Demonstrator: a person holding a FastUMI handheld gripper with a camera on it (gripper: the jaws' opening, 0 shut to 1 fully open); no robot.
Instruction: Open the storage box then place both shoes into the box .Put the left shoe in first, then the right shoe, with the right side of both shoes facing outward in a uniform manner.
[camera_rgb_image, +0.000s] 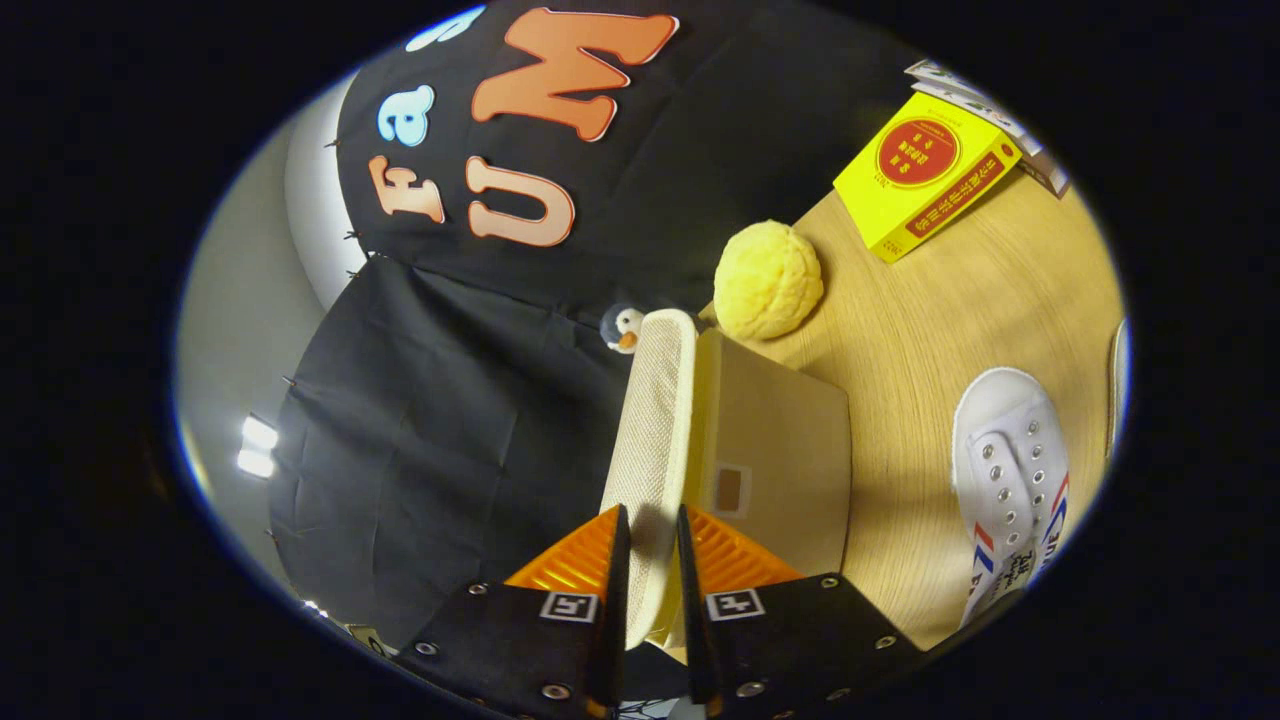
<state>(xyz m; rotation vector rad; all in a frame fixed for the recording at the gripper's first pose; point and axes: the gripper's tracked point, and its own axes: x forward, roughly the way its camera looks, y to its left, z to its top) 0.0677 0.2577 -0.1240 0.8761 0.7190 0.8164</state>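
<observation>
Two fingers of the gripper (650, 540) clamp the lid (655, 440) of the storage box (775, 460), one on each face of the lid's edge, so the jaws stand nearly together with only the lid's thickness between them. The view is rolled sideways; the lid appears raised off the box body, which suggests the opening step is under way, not finished. To complete it well, swing the lid in an arc about its hinged edge, keep the grip square on the lid, and avoid dragging the box across the table (940, 320). Release only when the lid rests fully back. The box is a tan, flat-sided fabric cuboid with a small label patch on its near face; the lid is a pale, woven mesh panel with rounded corners. One white canvas shoe (1010, 480), with metal eyelets and red-and-blue side stripes, lies on the wood-grain table toward its near edge, apart from the box. A yellow, bumpy round object (768, 280) sits just beyond the box, and a small penguin toy (622, 327) peeks beside the lid's far end. A yellow carton (925, 175) lies toward the table's far edge.
</observation>
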